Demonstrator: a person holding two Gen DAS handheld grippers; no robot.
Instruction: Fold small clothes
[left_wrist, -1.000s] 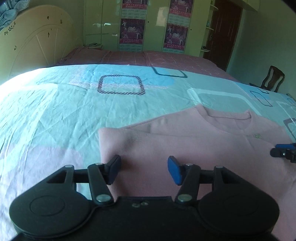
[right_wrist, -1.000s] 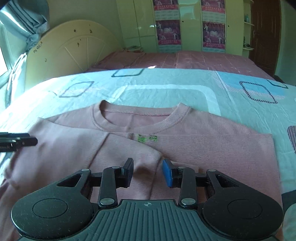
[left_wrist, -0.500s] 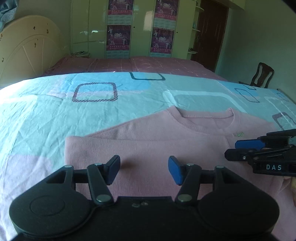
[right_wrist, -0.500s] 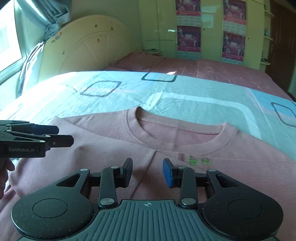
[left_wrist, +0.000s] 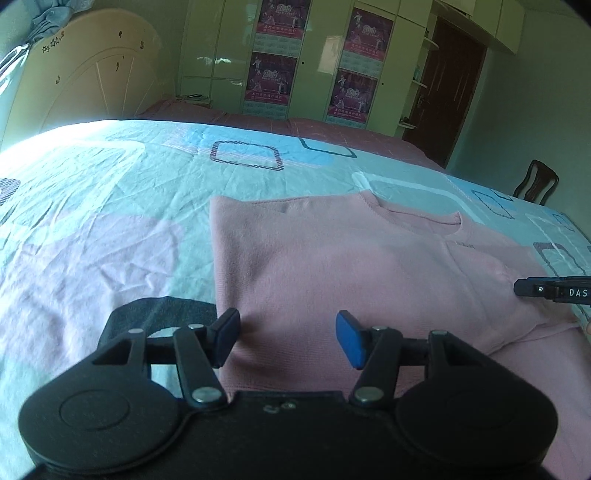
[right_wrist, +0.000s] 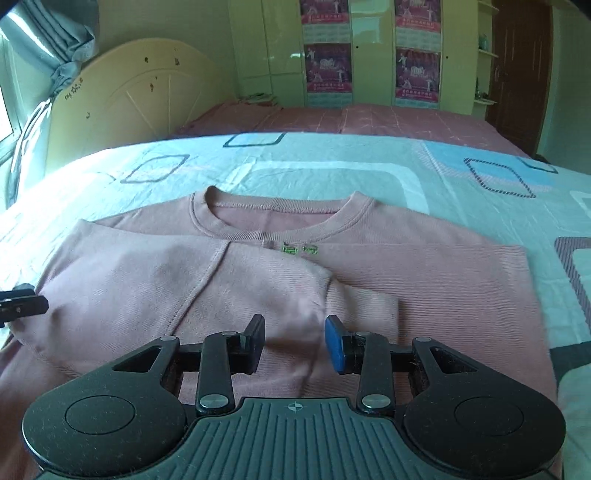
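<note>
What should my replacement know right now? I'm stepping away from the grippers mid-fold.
Left gripper: jaws open, empty, over the near left edge of the pink crew-neck sweatshirt.
Right gripper: jaws open, empty, over the folded-in sleeve.
The sweatshirt lies flat on the turquoise patterned bedsheet, neckline away from you.
Done: both sides look folded inward.
Left: probably fold bottom to top.

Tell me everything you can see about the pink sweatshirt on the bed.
The pink sweatshirt lies flat on the patterned bedsheet, collar away from the cameras. It looks like soft ribbed knit, with a round ribbed neckband and small green marks just below it. Both sides are folded in over the body, the left panel overlapping in the middle. Both tongs, left and right, are open above its near part, gripping nothing.
</note>
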